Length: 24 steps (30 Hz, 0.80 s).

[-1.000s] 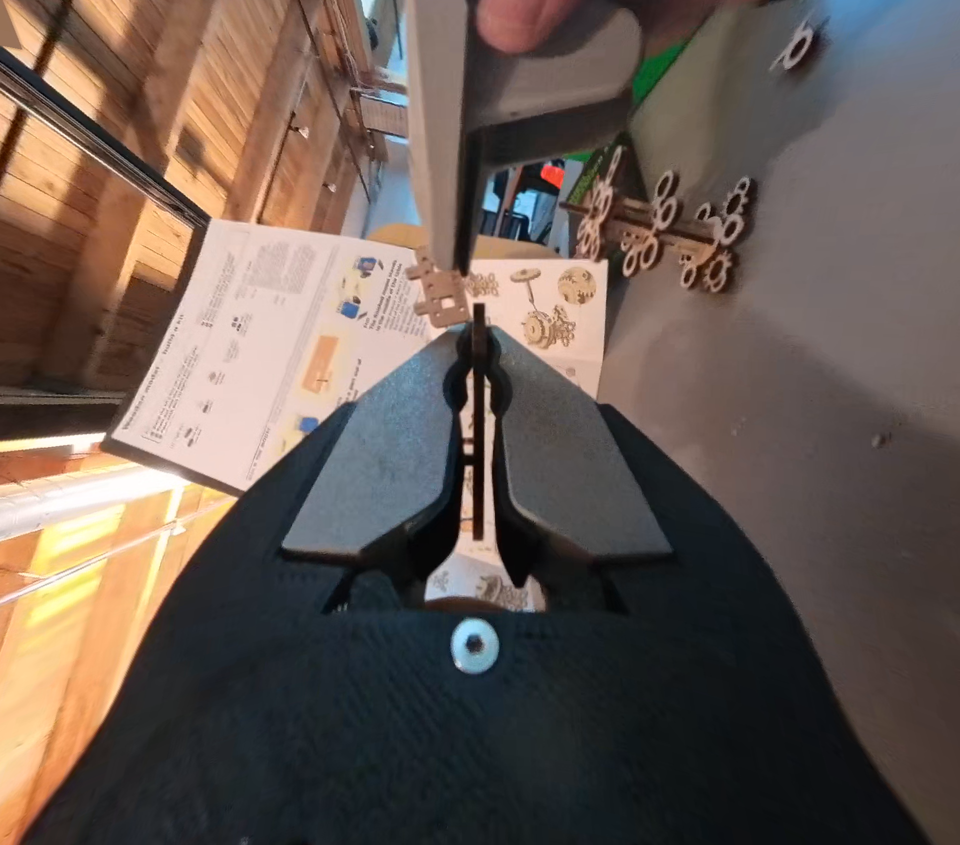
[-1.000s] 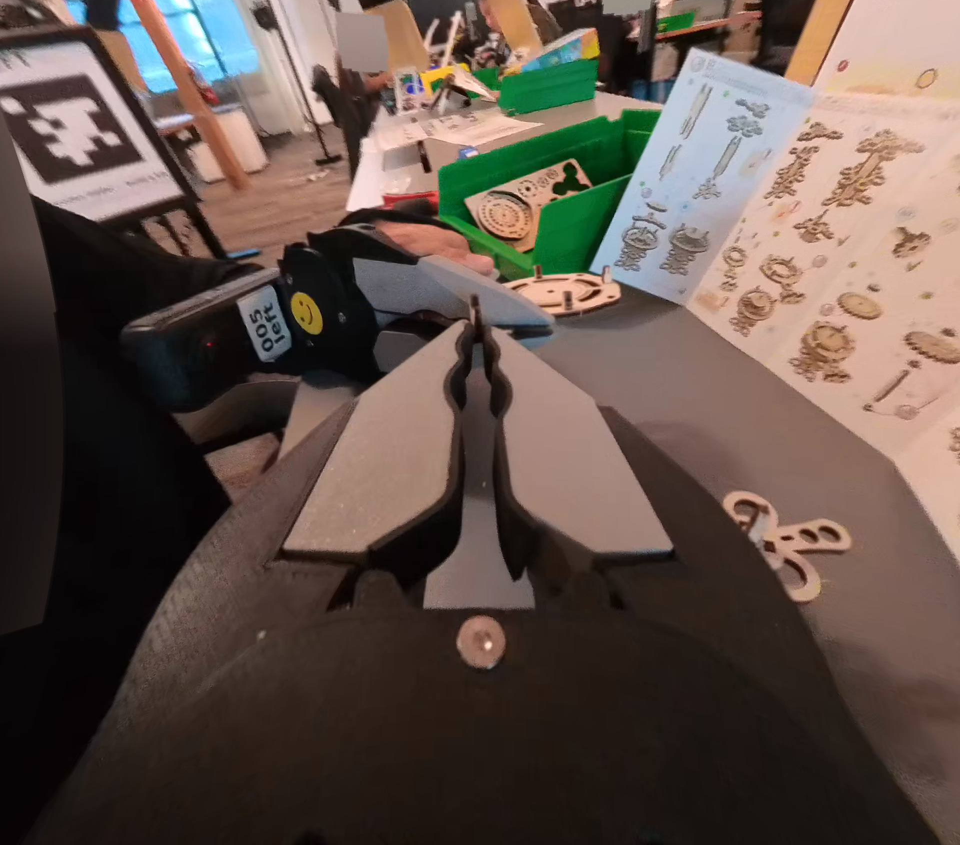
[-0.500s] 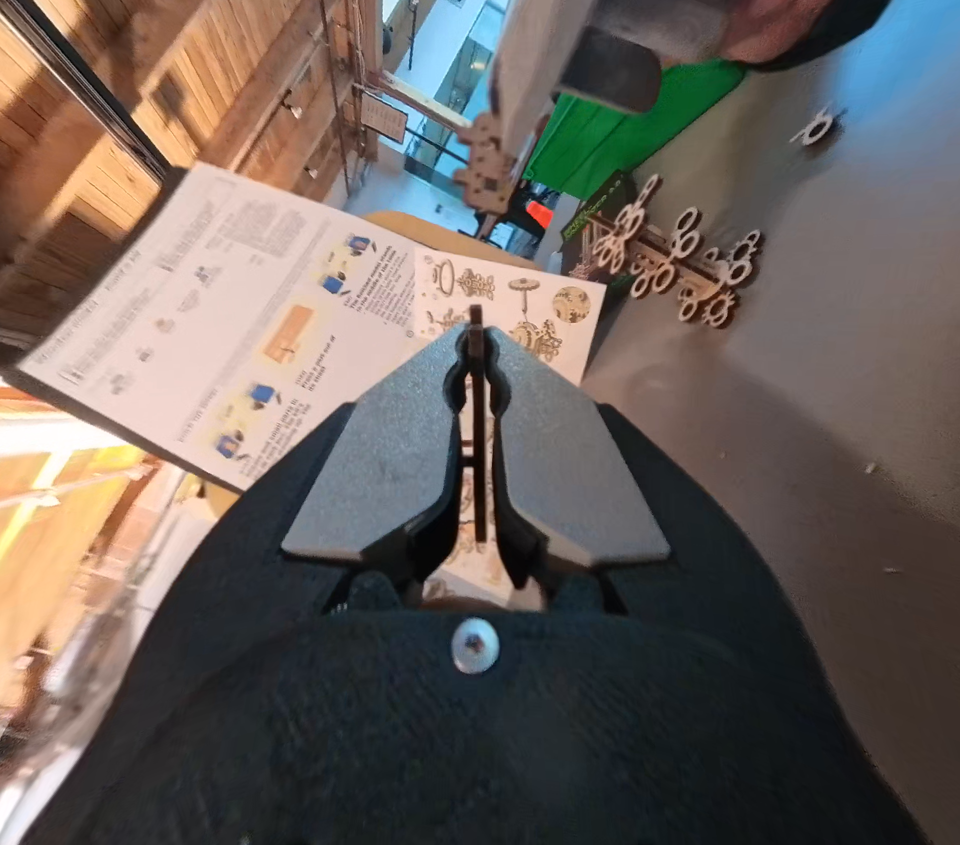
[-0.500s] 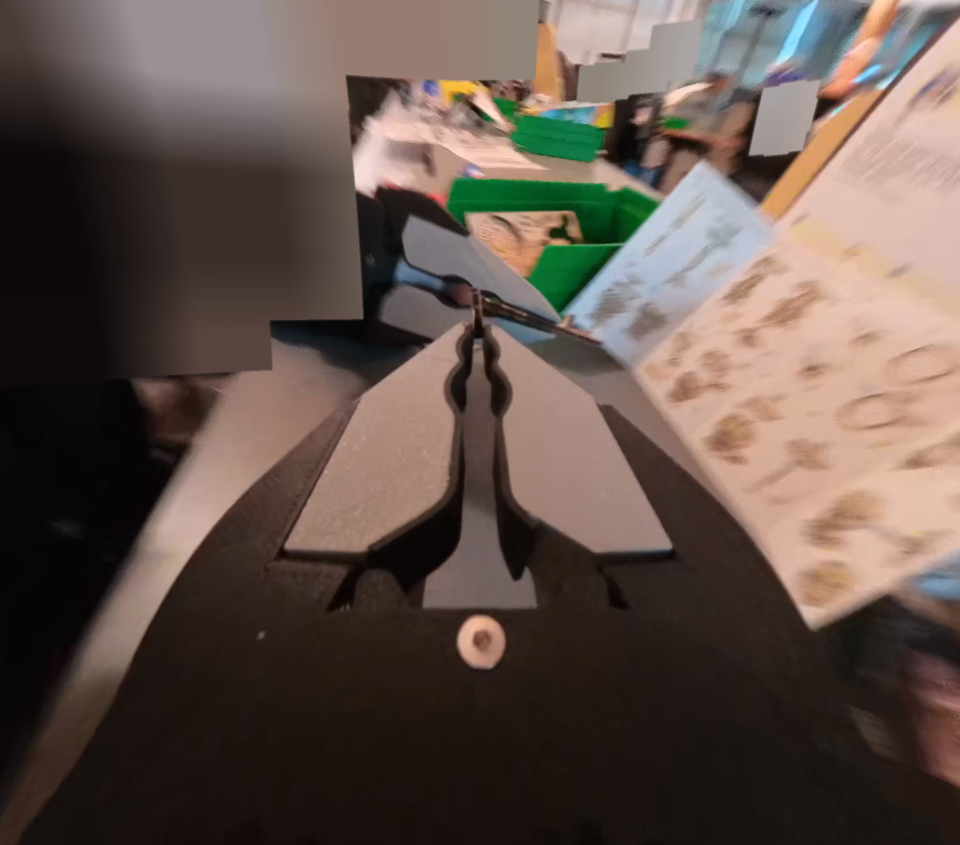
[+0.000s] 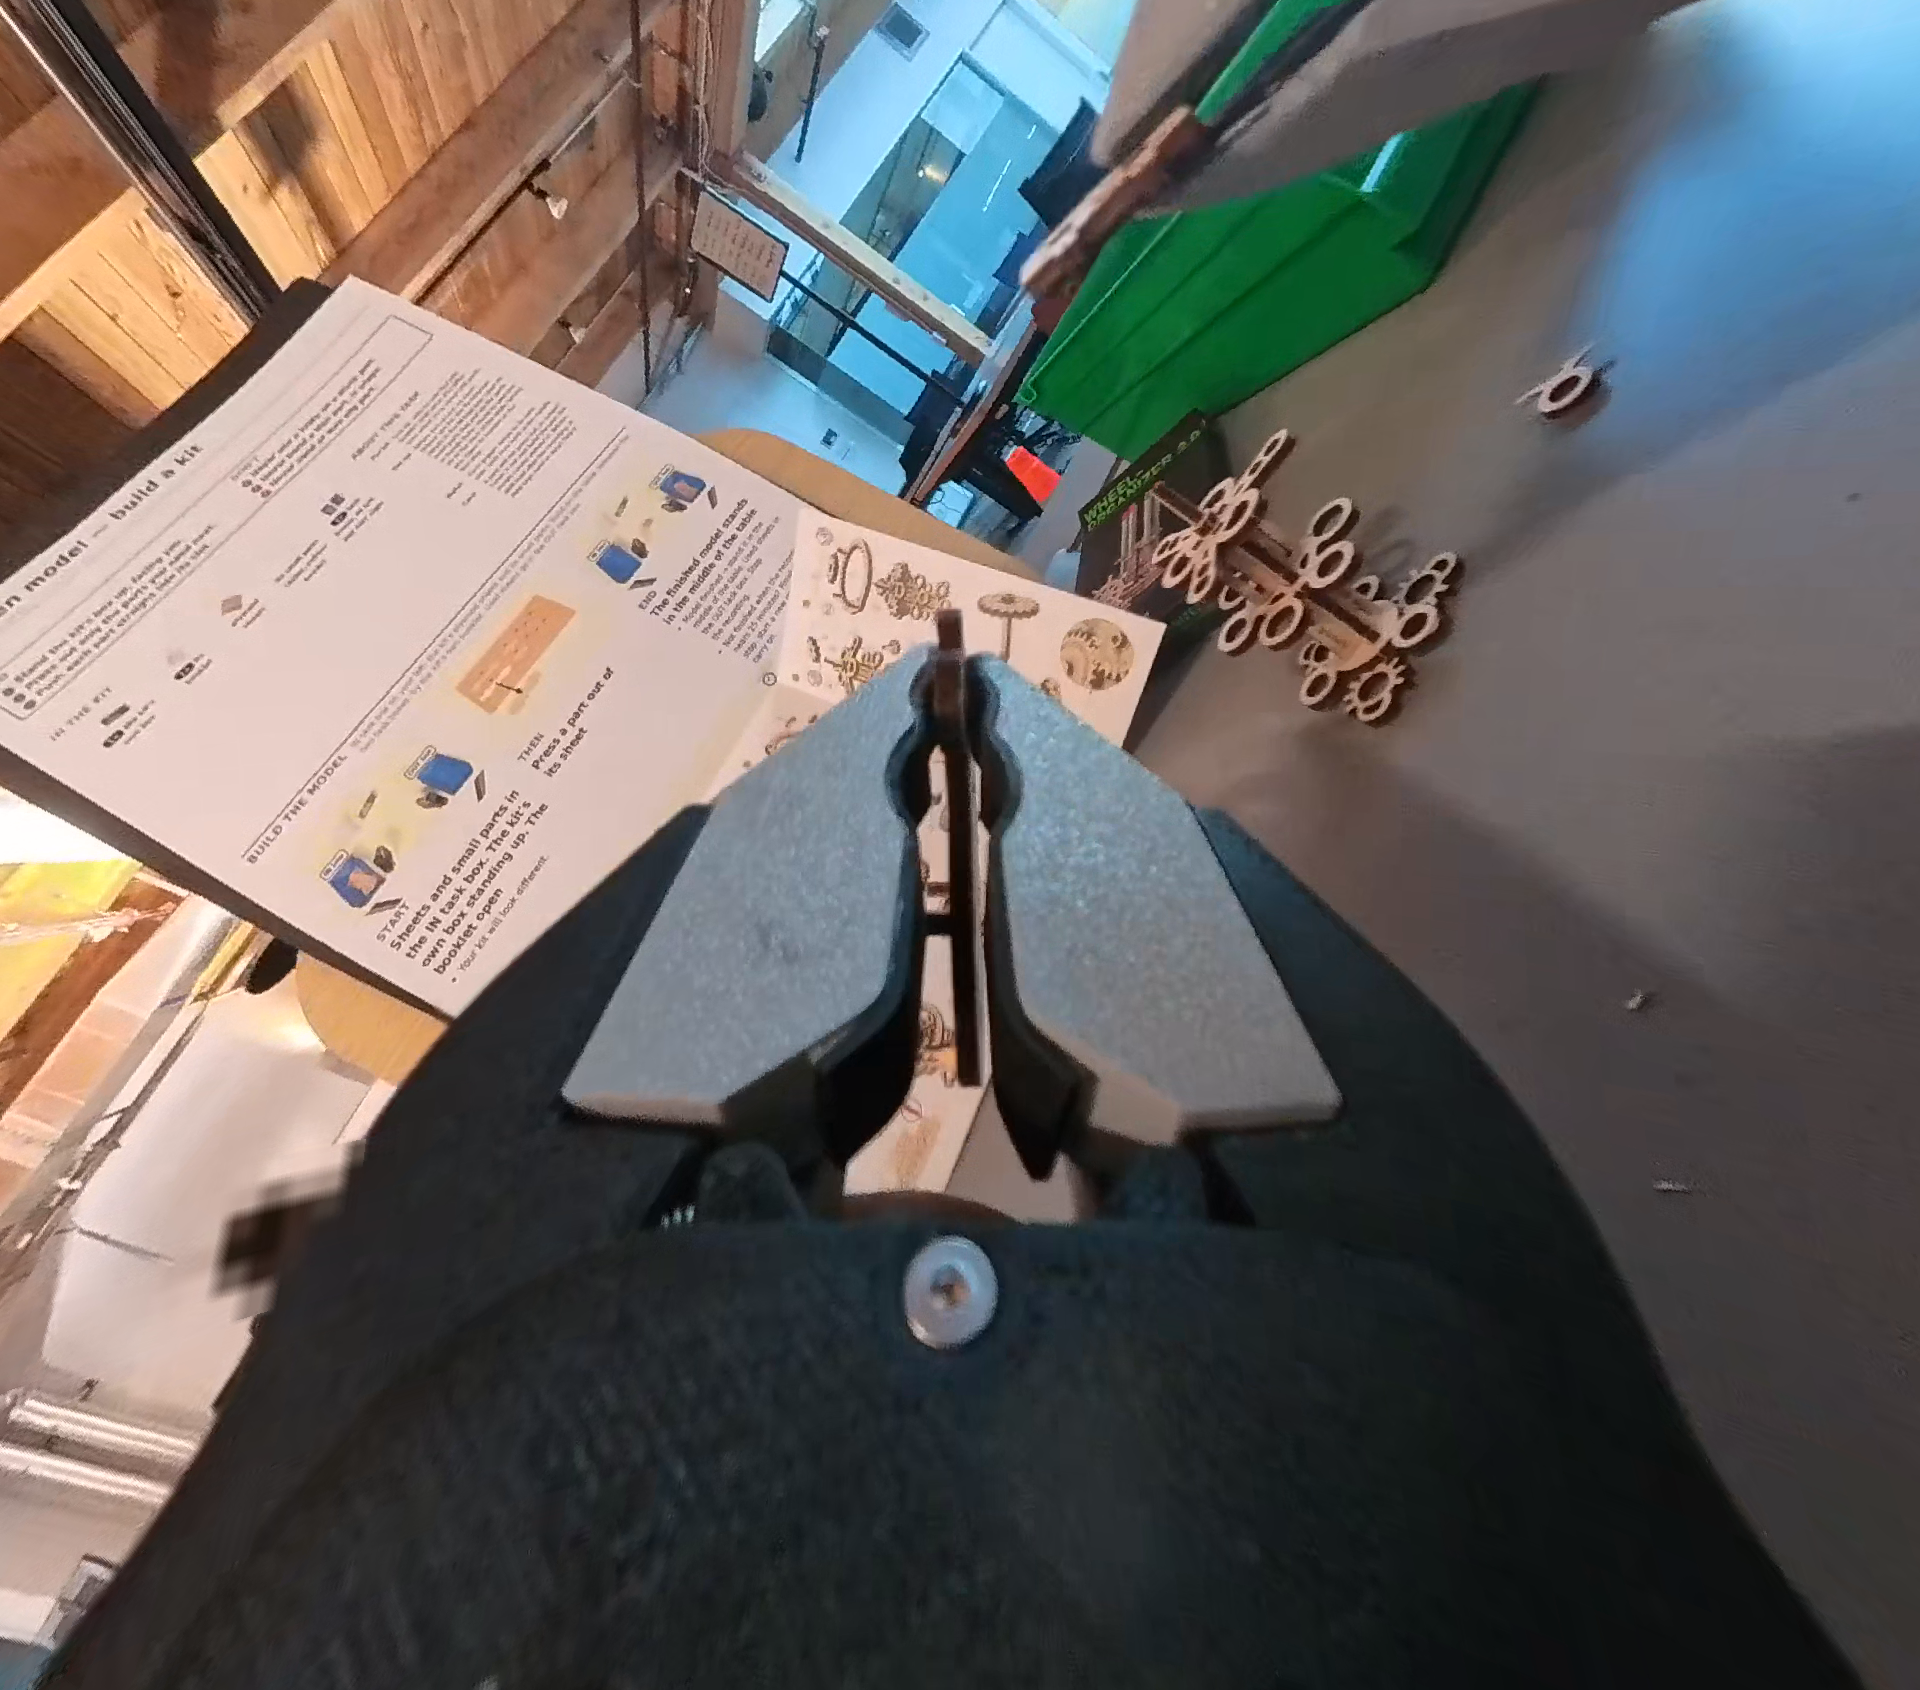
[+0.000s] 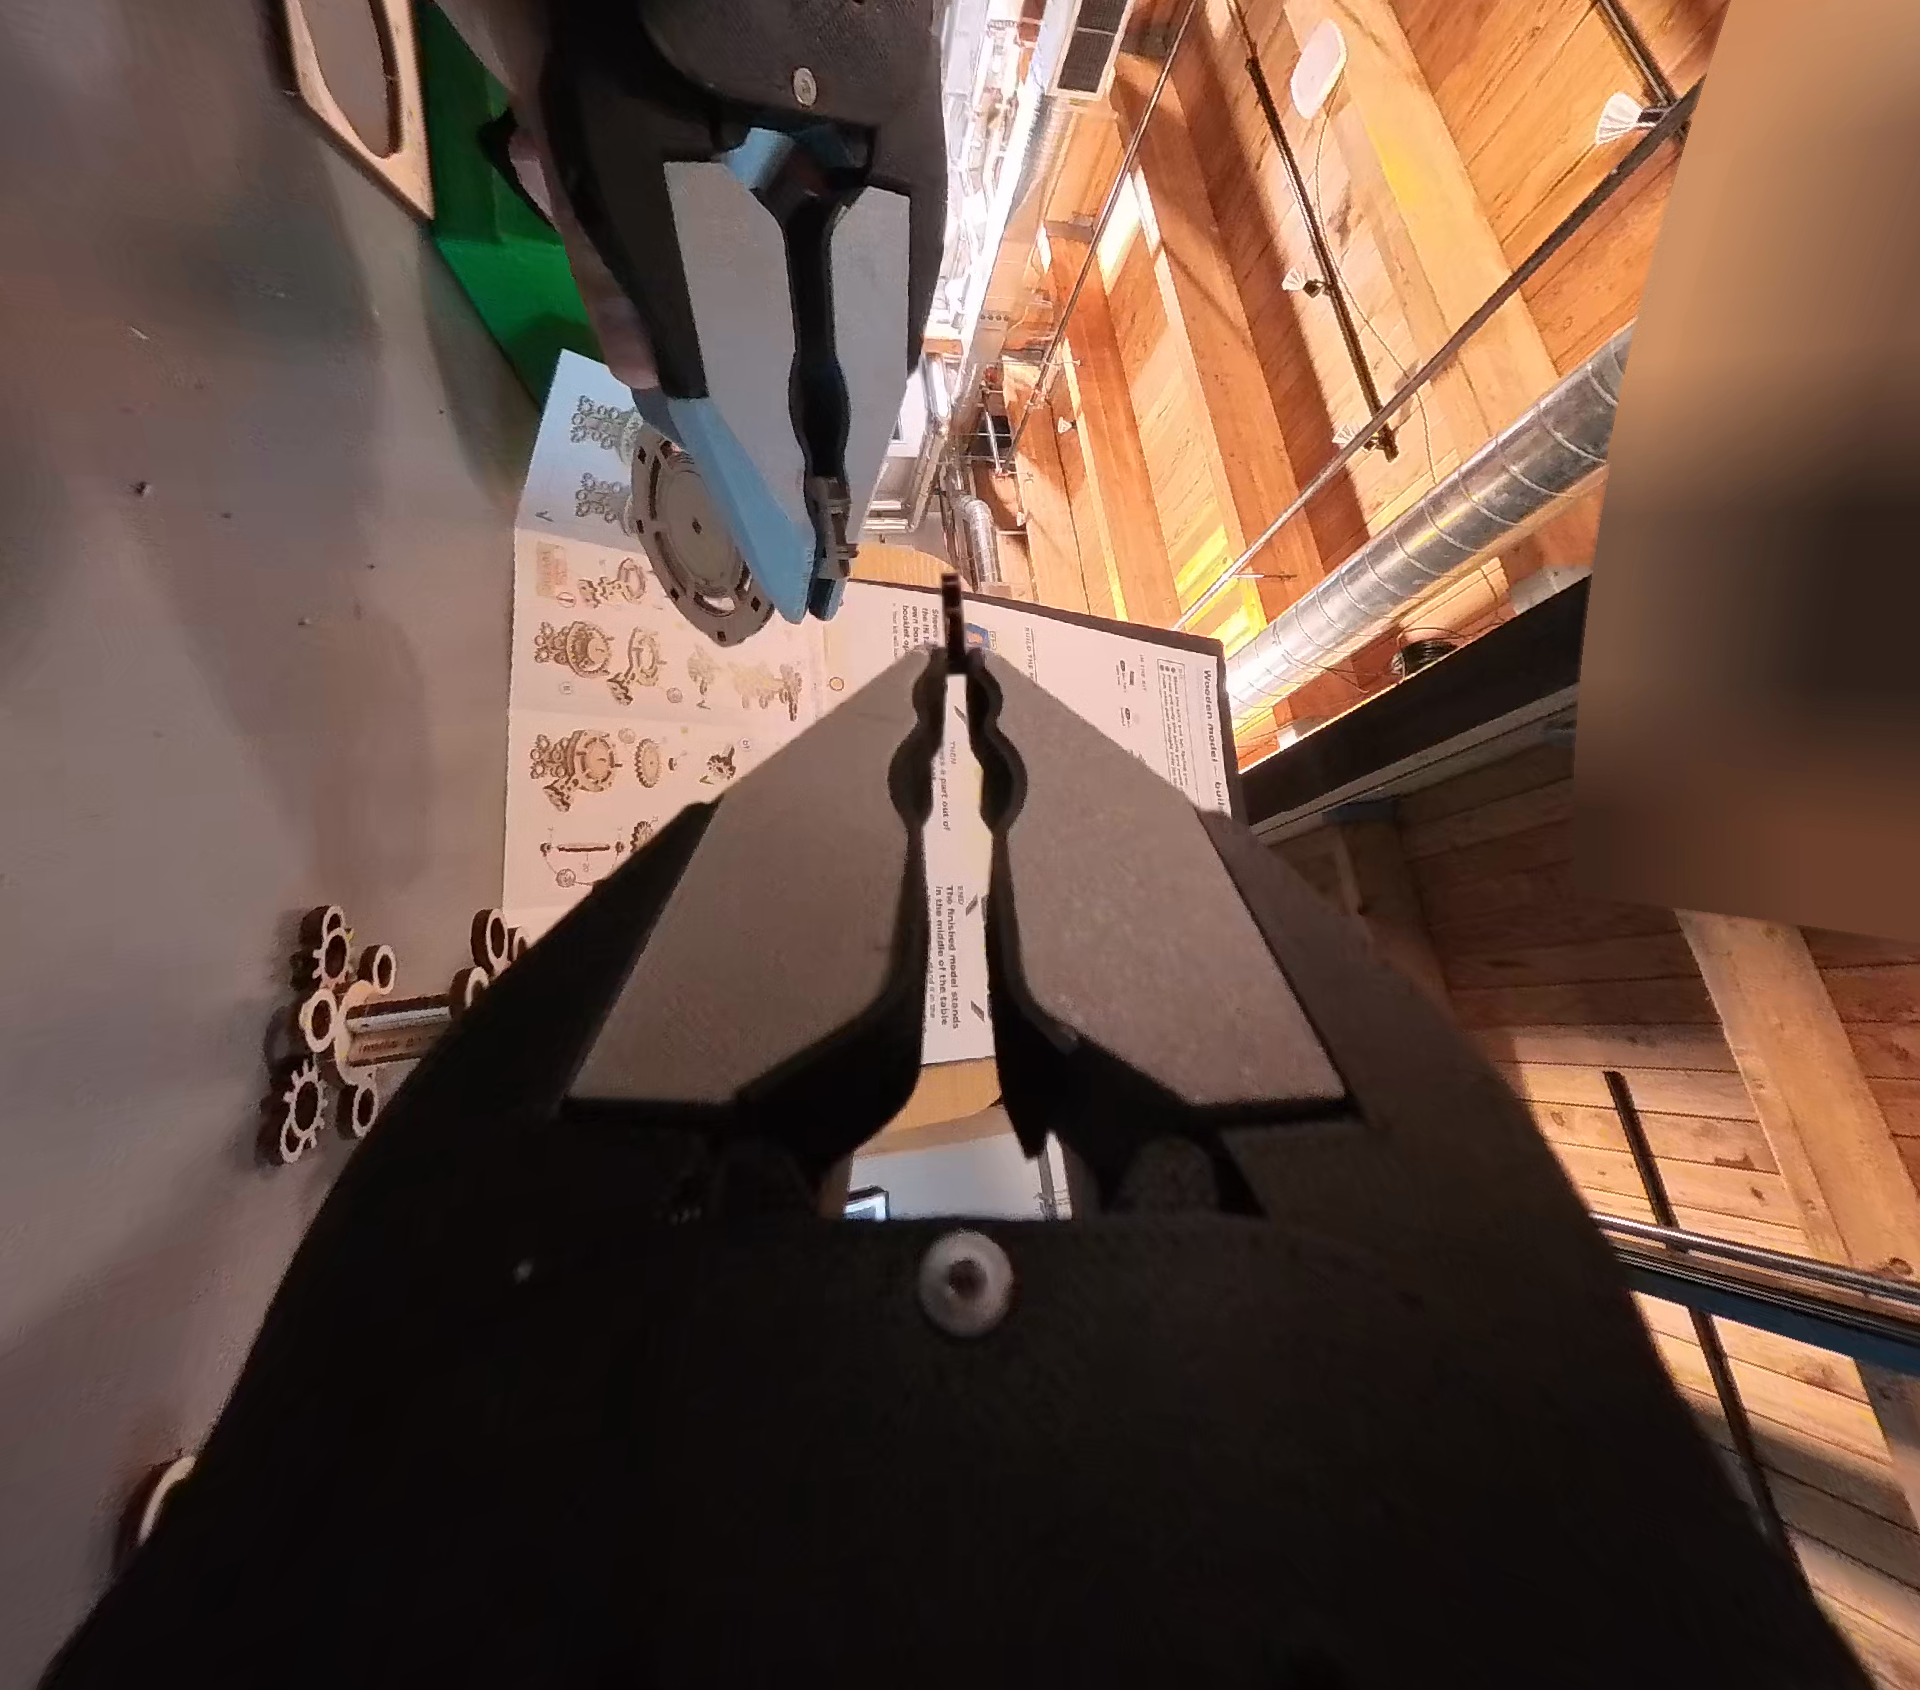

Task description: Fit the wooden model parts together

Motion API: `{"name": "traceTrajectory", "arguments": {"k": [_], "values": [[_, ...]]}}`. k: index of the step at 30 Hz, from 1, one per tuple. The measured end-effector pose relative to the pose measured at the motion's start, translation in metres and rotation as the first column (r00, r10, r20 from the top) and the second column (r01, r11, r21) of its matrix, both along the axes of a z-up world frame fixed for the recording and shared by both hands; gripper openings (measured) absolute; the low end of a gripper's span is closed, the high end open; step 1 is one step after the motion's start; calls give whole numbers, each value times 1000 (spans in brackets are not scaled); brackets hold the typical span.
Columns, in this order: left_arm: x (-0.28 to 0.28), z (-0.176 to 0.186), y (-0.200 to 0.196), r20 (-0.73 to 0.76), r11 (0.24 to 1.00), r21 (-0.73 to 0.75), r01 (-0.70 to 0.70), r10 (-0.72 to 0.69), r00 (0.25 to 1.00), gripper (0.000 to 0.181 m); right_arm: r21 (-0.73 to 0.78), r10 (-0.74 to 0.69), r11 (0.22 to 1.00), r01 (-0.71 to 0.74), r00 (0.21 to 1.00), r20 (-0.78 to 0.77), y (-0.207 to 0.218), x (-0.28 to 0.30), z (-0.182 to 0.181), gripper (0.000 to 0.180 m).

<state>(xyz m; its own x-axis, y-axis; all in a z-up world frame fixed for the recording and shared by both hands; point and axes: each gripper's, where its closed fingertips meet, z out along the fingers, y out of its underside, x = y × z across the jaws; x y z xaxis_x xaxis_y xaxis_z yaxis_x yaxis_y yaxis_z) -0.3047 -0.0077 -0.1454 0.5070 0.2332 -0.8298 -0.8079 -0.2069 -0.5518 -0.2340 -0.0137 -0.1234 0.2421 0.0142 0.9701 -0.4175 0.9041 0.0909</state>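
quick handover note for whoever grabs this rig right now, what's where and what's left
Left claw: shut on a thin flat wooden part, seen edge-on.
Right claw: shut on a small wooden piece, held in the air near the left claw.
The two held parts are apart, not yet joined.
On the table: a partly built model beside the instruction sheet, one loose piece, and a green bin behind.
Left to do: line up and press the two held parts together, then probably add them to the model.
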Motion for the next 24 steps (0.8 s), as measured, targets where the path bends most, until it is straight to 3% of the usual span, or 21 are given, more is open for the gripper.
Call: {"name": "traceTrajectory", "arguments": {"k": [11,17,24], "values": [[22,-6,4,-82,994,-29,105,-107,991,0,-13,26,1000,-25,999,47,0,-2,-7,0],[3,-22,6,-191,991,-124,-50,26,981,0,-138,35,990,-15,990,137,8,-9,-6,0],[29,-28,7,-28,976,-157,154,-160,987,0,-65,62,997,-52,983,173,-2,-8,-22,0]]}}
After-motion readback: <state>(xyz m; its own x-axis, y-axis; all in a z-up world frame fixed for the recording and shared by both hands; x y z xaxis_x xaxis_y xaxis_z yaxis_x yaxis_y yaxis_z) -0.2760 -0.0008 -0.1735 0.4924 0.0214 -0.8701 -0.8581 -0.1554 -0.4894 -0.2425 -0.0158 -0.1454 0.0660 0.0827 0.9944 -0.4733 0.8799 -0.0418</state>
